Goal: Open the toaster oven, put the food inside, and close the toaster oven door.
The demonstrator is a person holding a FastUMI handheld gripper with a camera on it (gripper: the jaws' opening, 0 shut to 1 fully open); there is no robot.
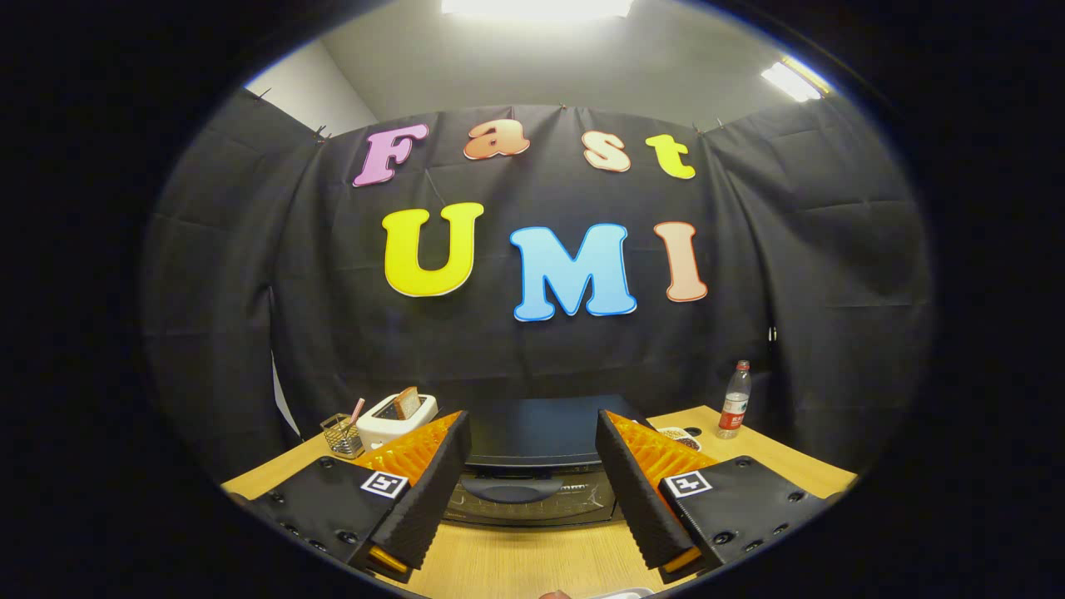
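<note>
Fingers of the gripper (532,474) are being held spread wide apart, released and grasping nothing, with bare wooden table (516,561) showing between them. Just ahead, framed in the gap between the two fingers, the toaster oven (532,466) is being seen, a dark box sitting on the table with its door shut and a curved handle (510,489) lying across the upper part of the door front. Hold is best being taken on that handle, judged as the one stiff, raised part that both fingers could close around; the glass below it is being judged as smooth, slippery and breakable, so it is better left untouched. The oven itself is being reckoned heavy enough to stay put while the door is pulled, though a hard tug might drag it across the smooth tabletop. The door is probably hinged low and is likely to drop under its own weight once past halfway, so it should be eased down. Beyond the left finger a white pop-up toaster (396,418) with a slice of bread (407,402) standing in its slot is being seen, beside a small wire basket (342,434). Beyond the right finger a small dish (681,436) of something is lying near a plastic bottle (735,400). Which of these is the food to load cannot be told; bread would be light, soft and easily crushed.
</note>
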